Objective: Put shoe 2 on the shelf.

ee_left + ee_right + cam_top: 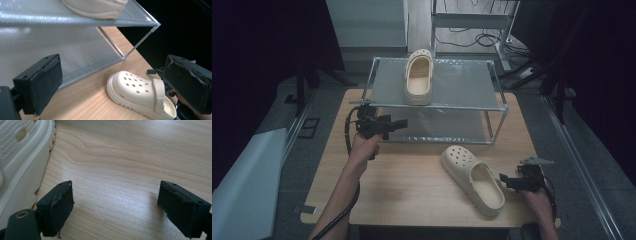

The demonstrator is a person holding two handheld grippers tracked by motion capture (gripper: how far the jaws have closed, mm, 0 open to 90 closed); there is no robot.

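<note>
One clog [418, 76] sits on the rack [492, 106]; its mate [472, 178] lies on the bench [412, 185]. Both claws gape empty, right claw [503, 179] just beside the heel, left claw [404, 123] near the rack. Best pinch the heel rim squarely, then lift.

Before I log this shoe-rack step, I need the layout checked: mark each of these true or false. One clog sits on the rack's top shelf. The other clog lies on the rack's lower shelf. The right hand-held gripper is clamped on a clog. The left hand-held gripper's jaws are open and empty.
1. One clog sits on the top shelf of the rack: true.
2. The other clog lies on the lower shelf: false; it lies on the wooden table, in front of the rack.
3. The right hand-held gripper is clamped on a clog: false; its jaws stand open beside the clog's heel, with bare wood between them.
4. The left hand-held gripper is open and empty: true.
</note>
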